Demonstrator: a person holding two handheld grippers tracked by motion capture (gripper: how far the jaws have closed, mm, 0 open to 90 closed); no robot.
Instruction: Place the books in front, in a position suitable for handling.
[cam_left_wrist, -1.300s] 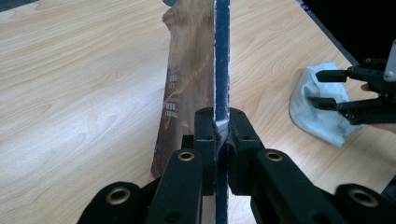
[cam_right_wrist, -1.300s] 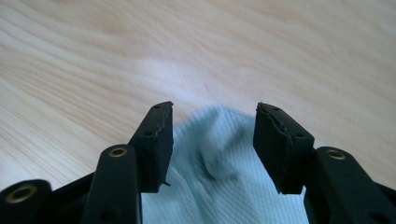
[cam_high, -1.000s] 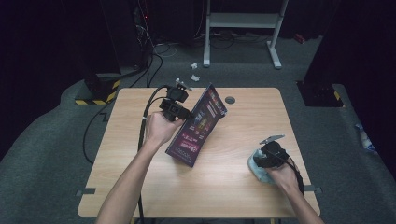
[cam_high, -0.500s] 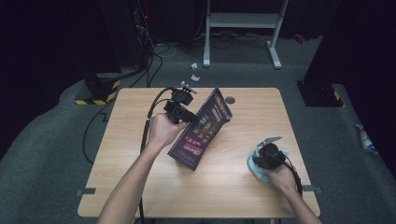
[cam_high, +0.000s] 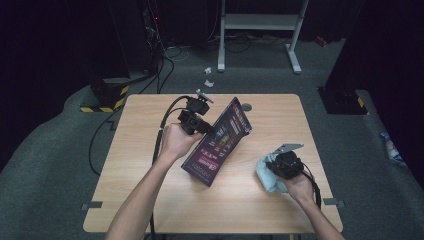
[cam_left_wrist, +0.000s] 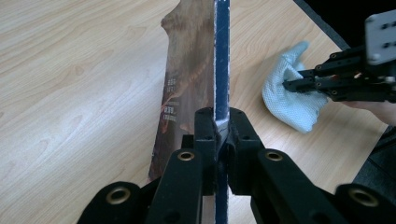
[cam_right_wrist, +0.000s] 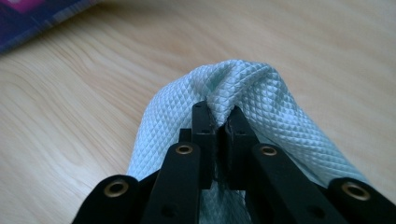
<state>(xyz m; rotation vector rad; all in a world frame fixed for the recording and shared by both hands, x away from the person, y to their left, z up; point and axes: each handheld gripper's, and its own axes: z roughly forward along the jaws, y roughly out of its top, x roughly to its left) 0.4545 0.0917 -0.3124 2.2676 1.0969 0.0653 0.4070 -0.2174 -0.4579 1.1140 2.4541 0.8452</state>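
Book up on edge, cloth pinched at the right

Bare wooden table (cam_high: 150, 200) all round. The left gripper (cam_left_wrist: 218, 125) is clamped on the purple book (cam_high: 217, 142), mid-table (tilted); the right gripper (cam_right_wrist: 218, 122) has its jaws closed on the pale blue cloth (cam_right_wrist: 261, 100), near right.

Table (cam_high: 150, 200) evenly lit from overhead; surroundings dark. Beyond the right gripper (cam_right_wrist: 219, 122), background soft; near its jaws, sharp.

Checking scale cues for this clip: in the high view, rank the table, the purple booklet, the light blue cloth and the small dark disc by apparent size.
1. table
2. purple booklet
3. light blue cloth, partly hidden under the right gripper
4. small dark disc
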